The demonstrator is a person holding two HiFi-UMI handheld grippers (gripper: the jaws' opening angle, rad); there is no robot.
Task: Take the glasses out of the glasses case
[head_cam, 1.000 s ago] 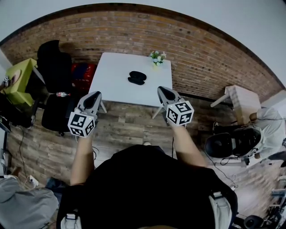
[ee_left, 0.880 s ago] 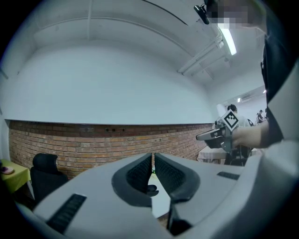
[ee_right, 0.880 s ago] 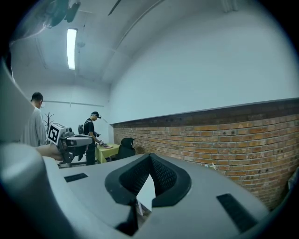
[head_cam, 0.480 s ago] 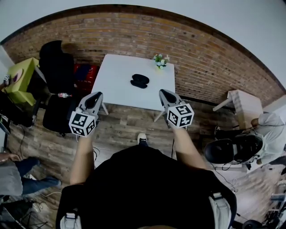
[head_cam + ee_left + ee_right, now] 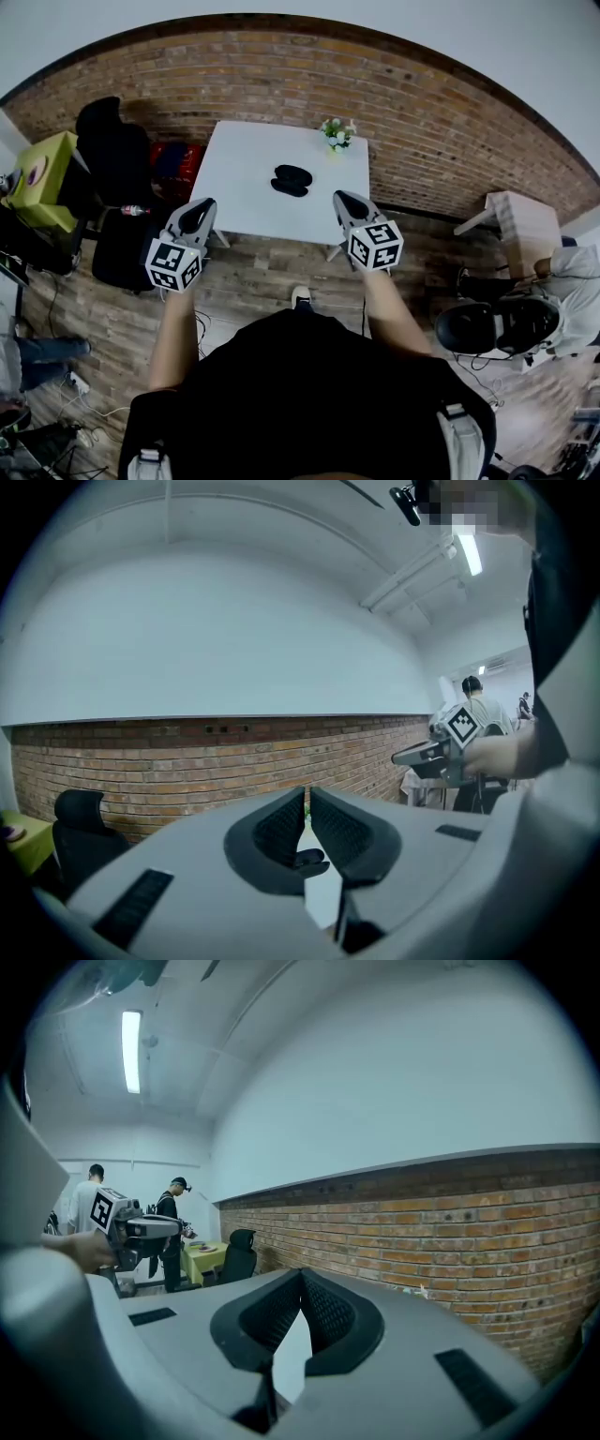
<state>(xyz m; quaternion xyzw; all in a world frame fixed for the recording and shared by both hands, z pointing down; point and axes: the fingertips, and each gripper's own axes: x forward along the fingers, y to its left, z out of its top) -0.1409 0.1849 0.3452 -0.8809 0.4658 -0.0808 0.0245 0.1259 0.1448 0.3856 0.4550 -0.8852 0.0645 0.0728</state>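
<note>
On 1 white table (image 5: 242, 159) lies 1 black glasses case (image 5: 292, 180); left claw (image 5: 200, 206) and right claw (image 5: 346, 198) are both pressed together.

Glasses case (image 5: 292, 180) on counter (image 5: 239, 192) too small in head view to tell lid state, possibly shut; glasses not discernible; in left gripper view left tool (image 5: 307, 791) hides half of case; right tool (image 5: 300, 1274) covers most of counter.

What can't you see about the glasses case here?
- Head view: case too small to tell whether it is open or holds glasses.
- Left gripper view: case mostly behind the jaws.
- Right gripper view: no case shows; the jaws cover most of the table.
</note>
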